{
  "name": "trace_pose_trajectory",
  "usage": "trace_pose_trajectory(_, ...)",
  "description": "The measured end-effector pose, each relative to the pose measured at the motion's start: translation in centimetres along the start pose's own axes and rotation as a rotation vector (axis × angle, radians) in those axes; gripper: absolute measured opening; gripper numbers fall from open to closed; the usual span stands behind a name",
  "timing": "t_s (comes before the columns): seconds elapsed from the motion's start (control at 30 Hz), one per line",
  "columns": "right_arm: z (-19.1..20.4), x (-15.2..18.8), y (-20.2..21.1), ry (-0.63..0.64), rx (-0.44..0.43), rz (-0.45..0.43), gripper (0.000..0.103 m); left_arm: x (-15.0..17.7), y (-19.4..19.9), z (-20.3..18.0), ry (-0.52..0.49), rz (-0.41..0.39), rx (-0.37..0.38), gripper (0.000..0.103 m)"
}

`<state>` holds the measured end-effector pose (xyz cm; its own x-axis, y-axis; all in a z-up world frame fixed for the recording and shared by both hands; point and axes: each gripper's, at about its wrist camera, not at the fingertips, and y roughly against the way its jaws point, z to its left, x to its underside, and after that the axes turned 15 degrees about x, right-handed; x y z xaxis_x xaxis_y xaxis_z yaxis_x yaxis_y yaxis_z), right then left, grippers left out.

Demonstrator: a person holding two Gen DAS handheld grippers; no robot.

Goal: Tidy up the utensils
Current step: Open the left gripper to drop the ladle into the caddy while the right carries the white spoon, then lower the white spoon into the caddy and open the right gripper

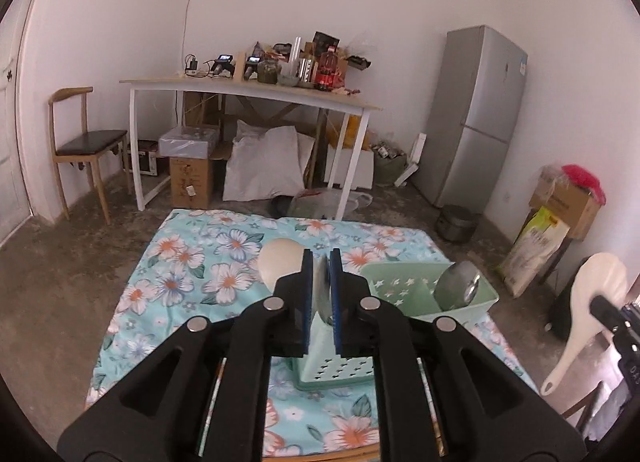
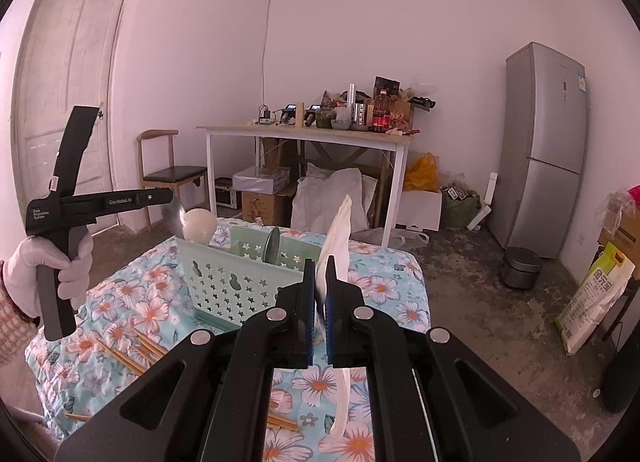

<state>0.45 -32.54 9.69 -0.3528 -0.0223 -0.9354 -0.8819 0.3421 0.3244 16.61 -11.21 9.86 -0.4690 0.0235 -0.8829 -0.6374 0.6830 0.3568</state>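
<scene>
A mint green utensil basket [image 2: 224, 282] stands on the floral tablecloth [image 2: 384, 290]; it also shows in the left wrist view [image 1: 404, 290]. A metal ladle [image 2: 273, 244] and a cream spoon [image 2: 199, 225] stand in it. My left gripper [image 1: 322, 262] is shut on a metal spoon [image 1: 322, 294] above the basket; the right wrist view shows that gripper [image 2: 170, 194] and spoon bowl [image 2: 174, 215] from the side. My right gripper [image 2: 319, 274] is shut on a white rice paddle [image 2: 338, 234], held in the air to the basket's right; the paddle also shows in the left wrist view [image 1: 588, 302].
Several wooden chopsticks [image 2: 128, 350] lie on the cloth in front of the basket. Beyond the table are a cluttered white desk [image 2: 308, 133], a chair [image 2: 168, 177], a grey fridge [image 2: 544, 149], a small pot [image 2: 520, 266] and boxes on the floor.
</scene>
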Motion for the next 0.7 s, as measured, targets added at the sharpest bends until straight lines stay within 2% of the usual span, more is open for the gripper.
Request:
trace_pose_trajectory(0.07,-0.1,-0.3,-0.3,-0.007,-0.006,0.001,0.004,-0.1,0.4,0.2,0.006,-0.019,0.003,0.023)
trace_pose_trajectory(0.27,-0.7,-2.8,-0.8,-0.050,-0.061,-0.040,0.004,0.3,2.6,0.5,0.023,-0.063,0.010,0.046)
trace_pose_trajectory(0.43,-1.1,-6.7,-1.1,-0.092,-0.133,-0.124,0.004,2.8,5.1,1.8,0.068,-0.053,0.018,0.054)
trace_pose_trajectory(0.57,-1.5,-9.8,-2.2,-0.160,-0.209,-0.179,0.004,5.7,6.6,3.5,0.119,0.004,0.014,0.058)
trace_pose_trajectory(0.7,-1.1,-11.3,-4.4,-0.212,-0.261,-0.189,0.004,8.1,7.8,4.5,0.148,0.062,0.001,0.058)
